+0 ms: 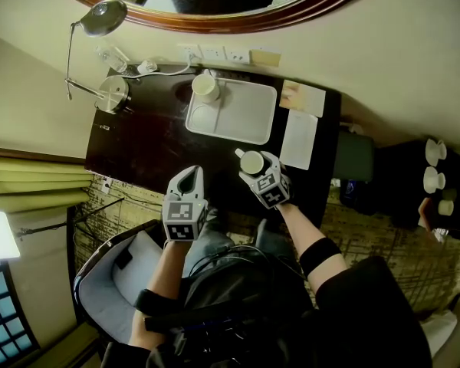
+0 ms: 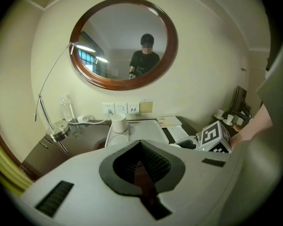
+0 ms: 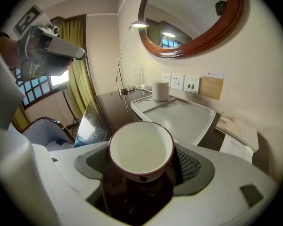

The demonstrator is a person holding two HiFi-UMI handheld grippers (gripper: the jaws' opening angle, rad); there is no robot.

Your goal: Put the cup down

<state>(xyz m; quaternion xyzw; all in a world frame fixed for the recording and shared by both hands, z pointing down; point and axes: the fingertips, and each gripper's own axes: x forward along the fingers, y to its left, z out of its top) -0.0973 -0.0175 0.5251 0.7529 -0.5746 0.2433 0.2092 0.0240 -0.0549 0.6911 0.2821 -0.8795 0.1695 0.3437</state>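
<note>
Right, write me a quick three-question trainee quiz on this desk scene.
1. True or false: the left claw is shut with nothing in it.
2. What does the right claw hold? A) a white cup B) a bottle C) a sheet of paper
3. Fill in: the second cup stands at a corner of the white ____.

Key: 1 true. 2 A. 3 tray.
</note>
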